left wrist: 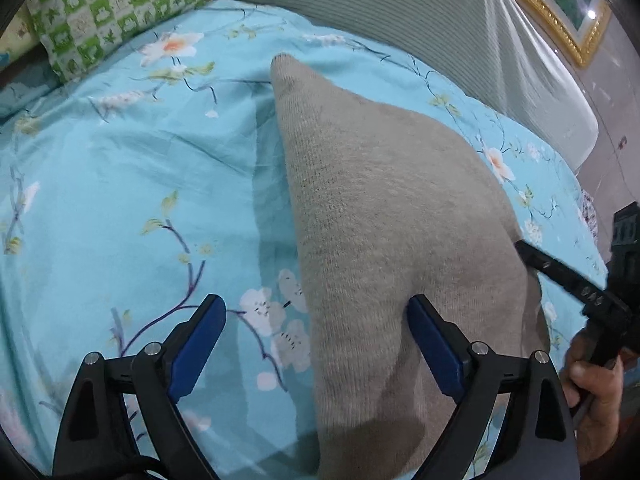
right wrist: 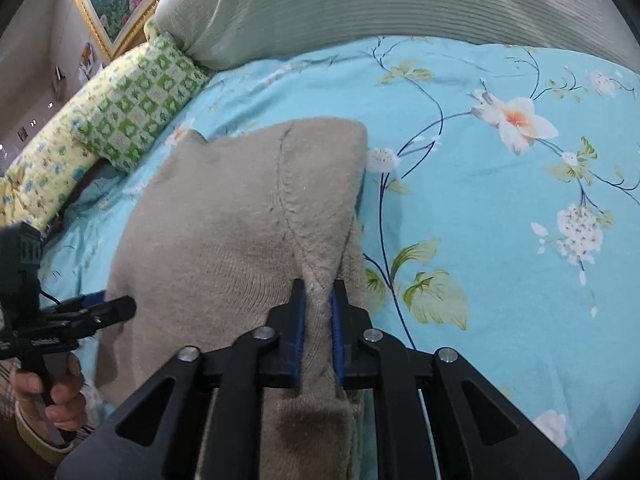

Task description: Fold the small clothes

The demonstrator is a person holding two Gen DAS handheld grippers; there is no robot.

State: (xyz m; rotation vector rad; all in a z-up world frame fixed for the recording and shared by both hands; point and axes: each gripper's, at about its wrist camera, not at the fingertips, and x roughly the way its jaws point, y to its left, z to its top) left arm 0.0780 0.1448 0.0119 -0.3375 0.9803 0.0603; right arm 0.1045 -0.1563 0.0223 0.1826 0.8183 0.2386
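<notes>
A small beige knitted garment [left wrist: 384, 216] lies on a turquoise floral bedsheet [left wrist: 140, 168]. My left gripper [left wrist: 316, 312] is open, its blue-padded jaws wide apart over the garment's near left edge, the right jaw resting against the knit. In the right wrist view the garment [right wrist: 224, 216] runs up the middle with a curved seam. My right gripper [right wrist: 319, 292] is shut on a pinched ridge of the garment near its right edge. The right gripper also shows at the right of the left wrist view [left wrist: 524, 248], its tips hidden behind the cloth. The left gripper [right wrist: 116, 306] shows at the left of the right wrist view.
A green checked pillow [left wrist: 112, 8] and a yellow floral pillow [right wrist: 52, 160] lie at the head of the bed. A pale striped rolled quilt [left wrist: 400, 12] runs along the far side. A gold-framed picture [right wrist: 116, 4] hangs on the wall.
</notes>
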